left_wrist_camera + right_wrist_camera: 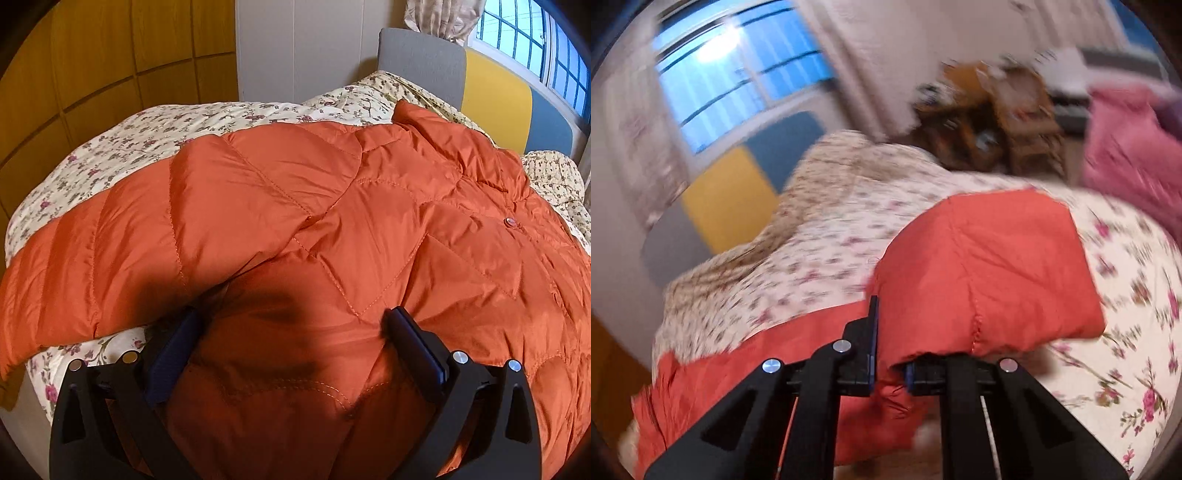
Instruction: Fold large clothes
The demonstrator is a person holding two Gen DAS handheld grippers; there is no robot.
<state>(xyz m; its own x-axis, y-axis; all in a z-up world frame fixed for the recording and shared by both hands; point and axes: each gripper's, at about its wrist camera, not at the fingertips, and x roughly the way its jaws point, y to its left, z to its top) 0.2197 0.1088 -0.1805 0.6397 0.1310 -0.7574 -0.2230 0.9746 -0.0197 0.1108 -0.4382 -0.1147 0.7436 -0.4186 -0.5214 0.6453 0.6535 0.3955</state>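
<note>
An orange quilted down jacket (pixel 332 221) lies spread across a bed with a floral quilt (pixel 110 147). The left claw (pixel 291 325) stands wide apart, its fingers straddling a puffed part of the jacket's body. The right claw (pixel 890 354) is clamped on a jacket sleeve (pixel 990 273), lifted above the quilt.

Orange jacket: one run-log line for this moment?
stage: fold | right gripper: shut on sleeve, lifted | left gripper: open, astride orange jacket | surface: floral bedspread
</note>
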